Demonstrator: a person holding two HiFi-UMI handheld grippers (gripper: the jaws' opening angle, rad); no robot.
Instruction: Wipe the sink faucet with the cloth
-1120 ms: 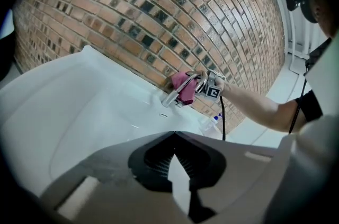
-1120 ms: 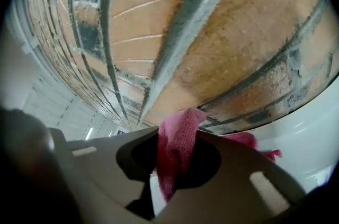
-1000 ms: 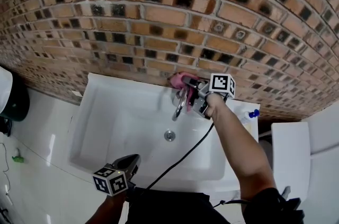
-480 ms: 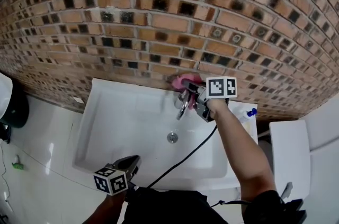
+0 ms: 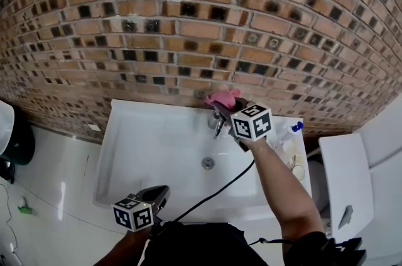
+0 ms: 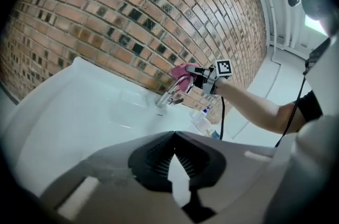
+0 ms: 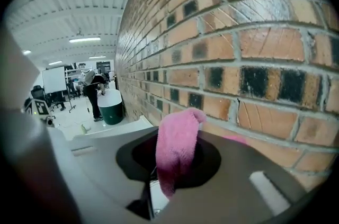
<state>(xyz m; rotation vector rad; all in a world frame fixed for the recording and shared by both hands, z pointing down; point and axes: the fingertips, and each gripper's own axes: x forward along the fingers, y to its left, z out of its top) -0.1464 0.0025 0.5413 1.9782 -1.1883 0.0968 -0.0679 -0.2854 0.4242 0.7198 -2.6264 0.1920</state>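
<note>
The right tongs (image 7: 175, 167) are squeezing a pink cloth (image 7: 177, 138). It is a fuzzy terry fold, poking up from between the ribbed black pads and drooping back over them. From the head view, the cloth is bunching at the top of the faucet (image 5: 215, 123), a curved, shiny chrome spout, and is sitting close against the brick wall (image 5: 188, 26). The wall's rough orange bricks are showing dark square holes and pale mortar lines.

The faucet is arching over a sink (image 5: 135, 151), white, glossy and rectangular, with a round metal drain (image 5: 208, 163) in its floor. The left tongs (image 5: 162, 191) are hanging low by the sink's near rim, well apart from the faucet, their tips meeting with nothing between them.

Both tongs are carrying cubes printed with black-and-white square patterns. A black cable (image 5: 213, 195) is trailing from the right tongs across the basin. A clear bottle (image 5: 284, 133) with a blue tip is lying at the sink's right edge, near the forearm.
</note>
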